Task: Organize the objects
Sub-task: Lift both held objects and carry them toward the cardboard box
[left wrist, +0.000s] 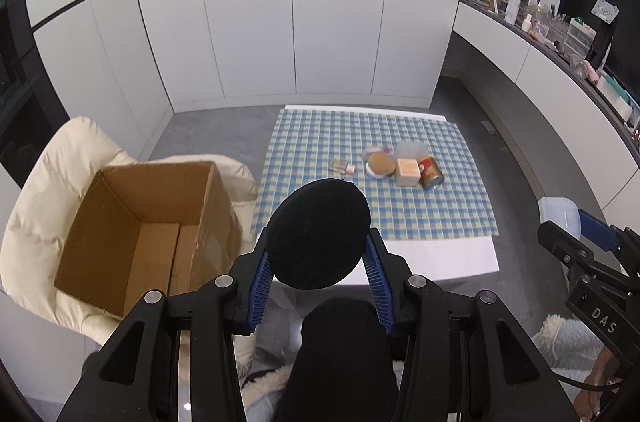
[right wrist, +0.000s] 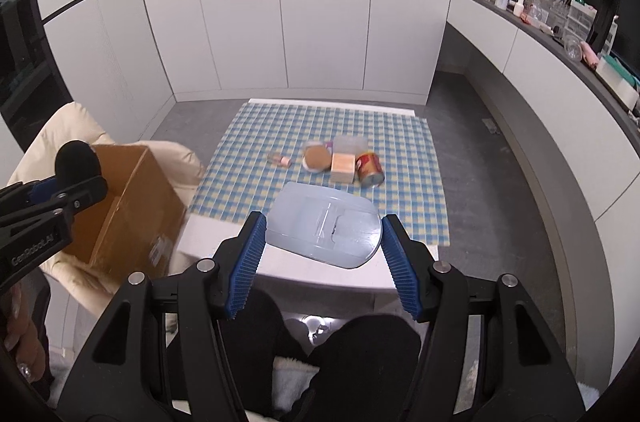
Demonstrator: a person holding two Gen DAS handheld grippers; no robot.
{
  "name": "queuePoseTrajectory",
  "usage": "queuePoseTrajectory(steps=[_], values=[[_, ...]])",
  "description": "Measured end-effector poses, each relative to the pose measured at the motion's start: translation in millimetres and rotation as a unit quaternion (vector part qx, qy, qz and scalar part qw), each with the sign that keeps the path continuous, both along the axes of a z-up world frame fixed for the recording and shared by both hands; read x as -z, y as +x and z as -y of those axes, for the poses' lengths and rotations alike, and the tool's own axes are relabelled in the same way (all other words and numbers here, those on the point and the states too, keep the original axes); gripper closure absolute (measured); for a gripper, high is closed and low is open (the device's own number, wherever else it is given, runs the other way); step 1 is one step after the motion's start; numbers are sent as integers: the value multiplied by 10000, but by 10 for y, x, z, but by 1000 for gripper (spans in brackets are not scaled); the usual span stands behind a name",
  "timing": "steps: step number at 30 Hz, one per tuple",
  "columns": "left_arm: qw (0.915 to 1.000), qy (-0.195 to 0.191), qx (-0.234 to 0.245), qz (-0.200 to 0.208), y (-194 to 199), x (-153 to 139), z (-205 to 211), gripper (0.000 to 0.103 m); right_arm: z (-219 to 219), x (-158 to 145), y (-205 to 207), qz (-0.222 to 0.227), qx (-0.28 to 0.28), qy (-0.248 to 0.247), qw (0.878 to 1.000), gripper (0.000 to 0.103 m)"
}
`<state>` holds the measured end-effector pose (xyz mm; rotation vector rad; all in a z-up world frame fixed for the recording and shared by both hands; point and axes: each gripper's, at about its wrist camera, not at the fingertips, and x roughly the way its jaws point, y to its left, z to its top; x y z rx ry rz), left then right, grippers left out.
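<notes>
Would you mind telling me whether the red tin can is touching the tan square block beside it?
Touching: in the left wrist view the red tin can leans against the tan square block, no gap visible.

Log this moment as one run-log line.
left gripper: shut on black round pad | right gripper: shut on pale blue plastic lid | open cardboard box: left of checked table

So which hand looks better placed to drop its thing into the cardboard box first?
Probably the left. Its tongs grip a black round pad right beside the open cardboard box; the right tongs, holding a pale blue lid, sit farther from it.
</notes>
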<state>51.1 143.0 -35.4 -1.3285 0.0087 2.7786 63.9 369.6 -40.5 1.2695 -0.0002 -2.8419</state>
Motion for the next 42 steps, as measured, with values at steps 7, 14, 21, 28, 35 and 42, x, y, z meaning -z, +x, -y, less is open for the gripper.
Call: queuePoseTrajectory(steps=[7,14,21,28,35,42], values=[[10000,87,-10,25,204,36,68,59,-33,50,292,50,-13,-47,10000,41],[9997,96,114,210,399,105,87,59,-90,141,542,207,-51,-138,9997,41],[9989,47,275,365,570,214,52,59,-200,312,815,450,-3,-186,9988,41],[9984,-77,308,477,611,363,7,59,-390,488,949,720,190,-268,9969,41],[9977,-78,356,564,579,387,-46,59,-495,491,937,637,300,-263,9972,41],[9981,-134,269,541,496,415,-9,59,-502,524,865,676,300,-278,9969,41]])
